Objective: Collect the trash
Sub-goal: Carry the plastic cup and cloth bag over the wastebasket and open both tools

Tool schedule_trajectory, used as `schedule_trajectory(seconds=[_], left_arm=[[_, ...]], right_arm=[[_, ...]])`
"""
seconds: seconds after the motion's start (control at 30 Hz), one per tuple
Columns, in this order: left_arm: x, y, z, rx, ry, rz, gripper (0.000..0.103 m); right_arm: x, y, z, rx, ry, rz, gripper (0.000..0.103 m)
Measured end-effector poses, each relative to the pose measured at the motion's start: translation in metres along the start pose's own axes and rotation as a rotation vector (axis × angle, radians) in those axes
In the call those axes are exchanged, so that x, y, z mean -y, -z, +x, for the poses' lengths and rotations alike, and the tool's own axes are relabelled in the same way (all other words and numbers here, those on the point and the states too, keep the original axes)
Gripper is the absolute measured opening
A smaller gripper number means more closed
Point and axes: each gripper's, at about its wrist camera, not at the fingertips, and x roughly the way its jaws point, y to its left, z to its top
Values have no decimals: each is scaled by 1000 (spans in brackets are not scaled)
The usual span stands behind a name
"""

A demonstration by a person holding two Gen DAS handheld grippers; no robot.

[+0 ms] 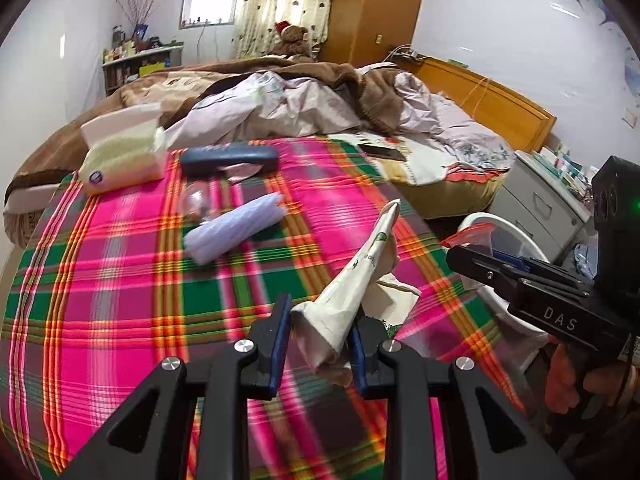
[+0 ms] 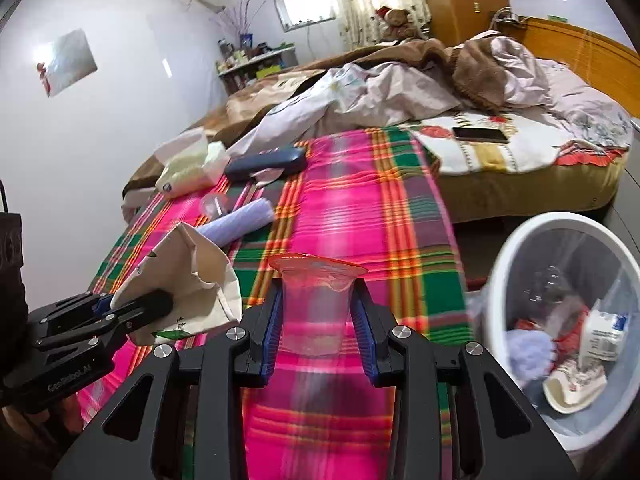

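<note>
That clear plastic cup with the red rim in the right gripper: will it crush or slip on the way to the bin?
The clear plastic cup with the red rim looks thin-walled, so it likely flexes under squeeze. Probably very light. Smooth sides between the right gripper pads may slip if loosened.

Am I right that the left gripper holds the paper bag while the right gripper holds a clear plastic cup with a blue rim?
Not quite: the plastic cup in the right gripper has a red rim, not blue, as the right wrist view shows. The left gripper does hold the paper bag.
</note>
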Motion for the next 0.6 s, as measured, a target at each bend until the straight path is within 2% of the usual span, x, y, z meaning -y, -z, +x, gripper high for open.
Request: schedule_trajectory(seconds=[0.2, 0.6], left_arm=[[37, -5, 0, 22, 40, 28, 28], [119, -10, 18, 15, 113, 114, 28]], right_arm=[[27, 2, -23, 42, 48, 29, 34], [90, 8, -57, 87, 149, 113, 35]])
